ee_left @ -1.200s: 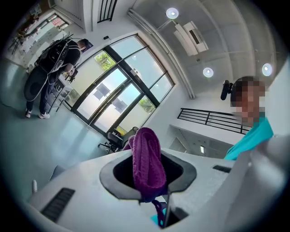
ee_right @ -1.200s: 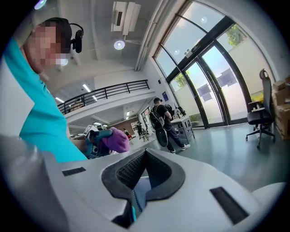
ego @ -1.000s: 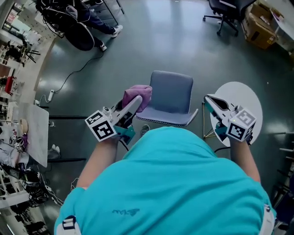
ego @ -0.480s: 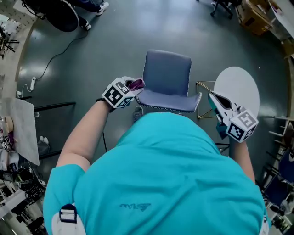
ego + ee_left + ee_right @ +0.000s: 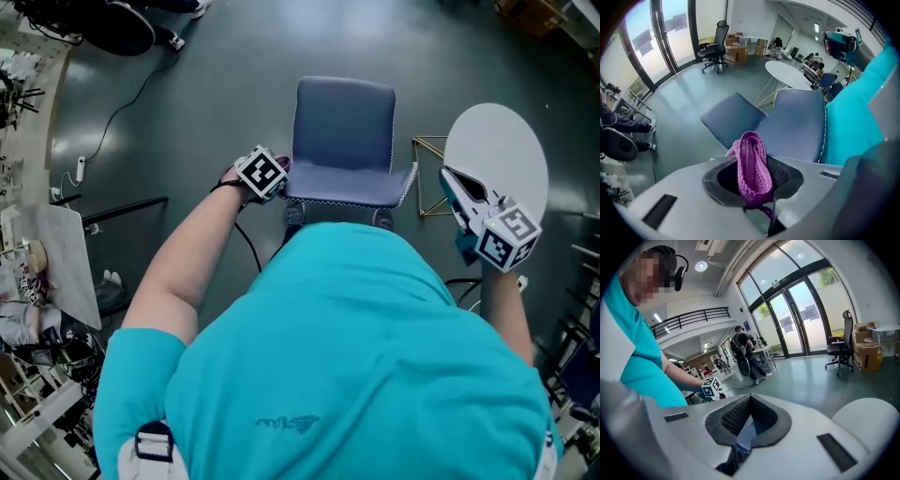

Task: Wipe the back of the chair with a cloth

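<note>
Here, cloth (image 5: 751,161) between left tongs (image 5: 754,180), seemingly beside chair (image 5: 793,124)

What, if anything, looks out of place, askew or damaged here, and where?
Nothing stands out. The chair stands upright, the purple cloth is pinched in the left gripper beside the chair's back, and the right gripper is shut and empty near the round table.

Nothing readable, no numbers or labels. Small logo mark on the teal shirt (image 5: 347,366) is there, but illegible.
</note>
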A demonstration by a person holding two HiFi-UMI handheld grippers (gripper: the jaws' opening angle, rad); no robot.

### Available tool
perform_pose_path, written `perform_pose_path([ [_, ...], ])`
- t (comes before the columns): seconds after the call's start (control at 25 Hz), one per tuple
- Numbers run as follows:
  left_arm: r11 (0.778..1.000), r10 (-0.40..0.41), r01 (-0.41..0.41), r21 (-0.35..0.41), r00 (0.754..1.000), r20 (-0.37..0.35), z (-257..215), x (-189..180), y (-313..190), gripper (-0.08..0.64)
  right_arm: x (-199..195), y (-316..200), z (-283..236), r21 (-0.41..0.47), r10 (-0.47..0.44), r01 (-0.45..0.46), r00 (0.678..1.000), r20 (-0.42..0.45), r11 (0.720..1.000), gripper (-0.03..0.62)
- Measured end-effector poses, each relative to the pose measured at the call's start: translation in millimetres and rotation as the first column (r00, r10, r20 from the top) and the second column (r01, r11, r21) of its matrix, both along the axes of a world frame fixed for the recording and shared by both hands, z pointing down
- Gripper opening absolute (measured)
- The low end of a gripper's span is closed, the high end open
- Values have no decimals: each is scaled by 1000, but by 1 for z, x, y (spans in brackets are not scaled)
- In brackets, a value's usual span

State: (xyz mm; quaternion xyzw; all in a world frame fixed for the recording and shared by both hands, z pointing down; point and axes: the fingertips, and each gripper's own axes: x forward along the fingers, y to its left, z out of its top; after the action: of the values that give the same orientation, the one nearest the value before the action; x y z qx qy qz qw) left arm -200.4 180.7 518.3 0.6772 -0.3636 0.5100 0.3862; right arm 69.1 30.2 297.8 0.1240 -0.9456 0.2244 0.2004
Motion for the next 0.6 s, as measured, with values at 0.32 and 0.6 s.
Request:
perform_pose_path([
  [0.32,996,57,-55,-74,998,35,4,15,9,107,-9,-11,35,31,-16,17,998,-55,999,-2],
  [0.6,996,38,-36,-87,999,19,-2,26,10,107,-19,-12,69,30,-32,36,993,-113,999,-2],
])
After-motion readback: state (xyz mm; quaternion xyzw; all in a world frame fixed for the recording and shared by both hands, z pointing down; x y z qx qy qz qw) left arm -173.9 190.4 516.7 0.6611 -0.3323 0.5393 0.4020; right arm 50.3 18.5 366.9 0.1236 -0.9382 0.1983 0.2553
